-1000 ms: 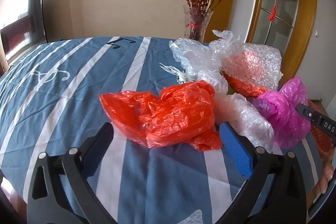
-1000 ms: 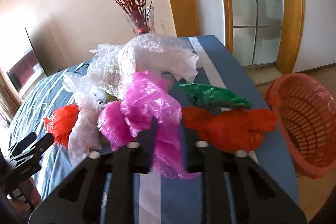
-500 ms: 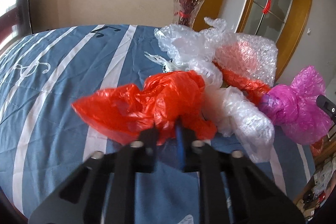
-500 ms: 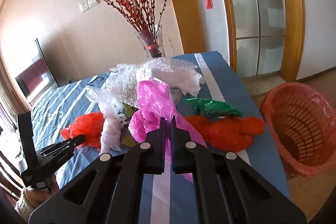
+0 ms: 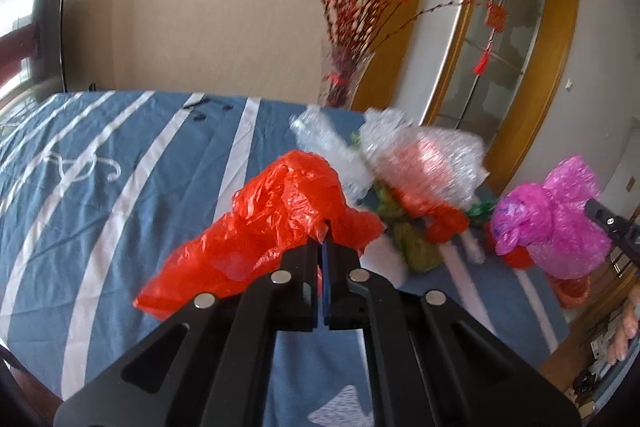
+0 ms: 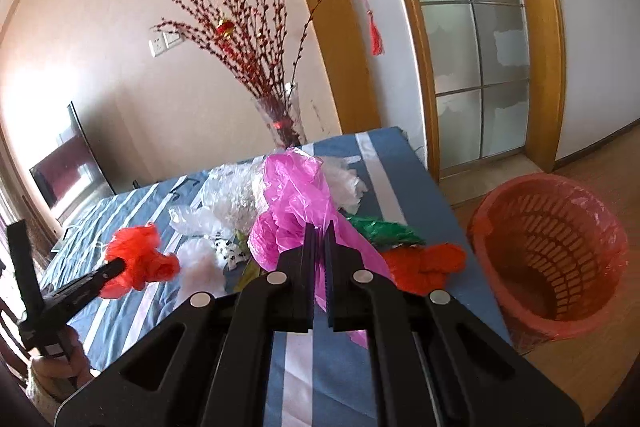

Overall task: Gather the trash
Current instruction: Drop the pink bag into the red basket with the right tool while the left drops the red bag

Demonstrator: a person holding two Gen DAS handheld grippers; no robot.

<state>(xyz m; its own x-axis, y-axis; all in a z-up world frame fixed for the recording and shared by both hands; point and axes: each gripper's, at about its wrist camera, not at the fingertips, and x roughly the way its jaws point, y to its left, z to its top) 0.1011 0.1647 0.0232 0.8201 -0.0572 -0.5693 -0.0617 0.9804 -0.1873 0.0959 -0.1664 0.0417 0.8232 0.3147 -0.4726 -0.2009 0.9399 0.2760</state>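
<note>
My left gripper is shut on a crumpled red plastic bag, which hangs lifted above the blue striped tablecloth. That same red bag and the left gripper show at the left of the right wrist view. My right gripper is shut on a pink plastic bag, raised off the table; the pink bag also appears at the right of the left wrist view. A red mesh trash basket stands on the floor to the right of the table.
Clear bubble wrap, a green bag and another red bag lie in a heap on the table. A glass vase with red branches stands at the far edge. A TV sits at the left.
The left jaws, wide a second ago, closed on the red bag and lifted it. The right gripper rose with the pink bag; both views climbed and the basket came further into view.
</note>
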